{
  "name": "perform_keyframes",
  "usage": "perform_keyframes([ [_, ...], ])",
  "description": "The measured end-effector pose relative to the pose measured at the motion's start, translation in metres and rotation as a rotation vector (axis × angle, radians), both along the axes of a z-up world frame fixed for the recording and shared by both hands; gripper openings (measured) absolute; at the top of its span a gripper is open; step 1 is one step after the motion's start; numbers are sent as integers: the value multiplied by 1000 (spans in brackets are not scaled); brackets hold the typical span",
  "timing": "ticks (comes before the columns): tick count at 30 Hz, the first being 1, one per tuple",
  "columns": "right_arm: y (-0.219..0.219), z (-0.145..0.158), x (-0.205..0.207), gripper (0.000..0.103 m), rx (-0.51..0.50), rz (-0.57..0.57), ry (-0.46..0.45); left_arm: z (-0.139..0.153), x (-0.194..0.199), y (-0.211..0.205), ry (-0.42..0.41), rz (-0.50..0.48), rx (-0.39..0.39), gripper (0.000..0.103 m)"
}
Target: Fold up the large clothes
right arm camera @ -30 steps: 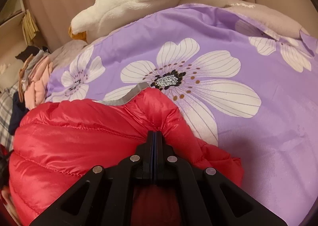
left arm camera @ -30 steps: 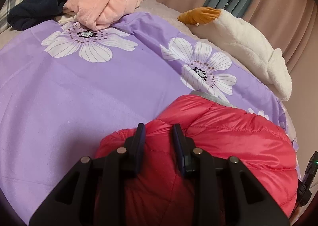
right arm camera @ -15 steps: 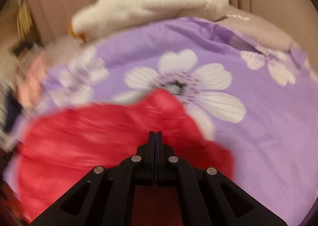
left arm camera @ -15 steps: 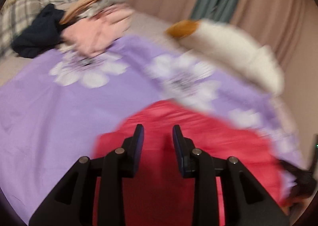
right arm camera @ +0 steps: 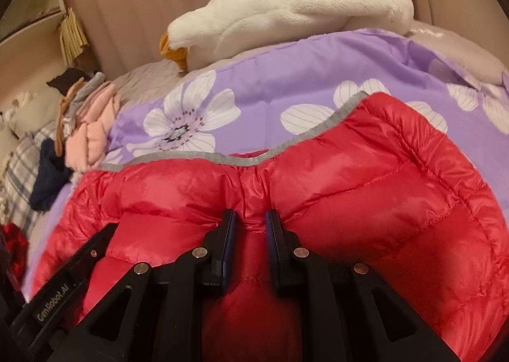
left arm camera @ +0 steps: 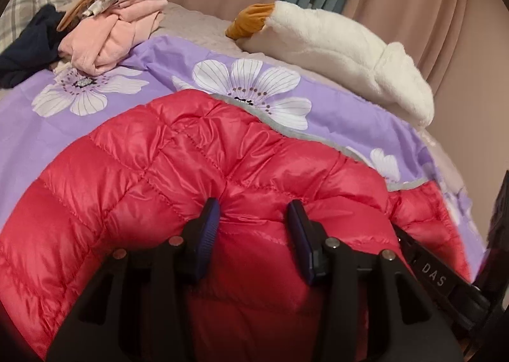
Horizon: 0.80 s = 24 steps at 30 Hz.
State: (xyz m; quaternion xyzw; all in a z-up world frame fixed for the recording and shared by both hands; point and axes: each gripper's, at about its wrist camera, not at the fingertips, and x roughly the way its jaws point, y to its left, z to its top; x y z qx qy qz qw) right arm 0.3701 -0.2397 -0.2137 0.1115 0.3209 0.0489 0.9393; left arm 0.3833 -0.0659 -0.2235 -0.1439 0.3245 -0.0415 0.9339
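- Bedspread, one, purple with white flowers, covered the bed and carried everything; its slick face could have let the load slide toward the near edge under any sideways tug.
- Red puffer jacket, one, lay bunched at the near edge of the bedspread with its grey-trimmed hem turned toward the far side; the glossy, springy quilting looked likely to puff back open and undo a fold unless pressed flat.
- White plush goose, one, lay along the far edge, well apart from the jacket.
- Pile of other clothes, one heap with pink, grey and navy pieces, sat at the far left corner; a wide swing of fabric could have toppled it.
- Left gripper, one of two, stood with jaws spread wide over a ridge of the jacket, holding nothing.
- Right gripper, the second, had its jaws parted narrowly about a pinched crease, not clamped; closing off-centre risked catching only the thin shell and losing it.
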Motion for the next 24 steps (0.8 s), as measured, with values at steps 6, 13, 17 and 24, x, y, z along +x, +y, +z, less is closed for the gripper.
perform_keyframes([
  [6, -4, -7, 7, 16, 32, 13, 16, -6, 4, -2, 7, 1, 21, 46],
  [13, 1, -7, 5, 16, 3, 4, 14, -6, 4, -3, 6, 5, 30, 46],
  [17, 0, 1, 0, 16, -4, 15, 35, 0, -1, -6, 20, 10, 58, 46],
  [24, -55, 46, -95, 79, 259, 15, 20, 43, -87, 45, 73, 61, -220, 64],
])
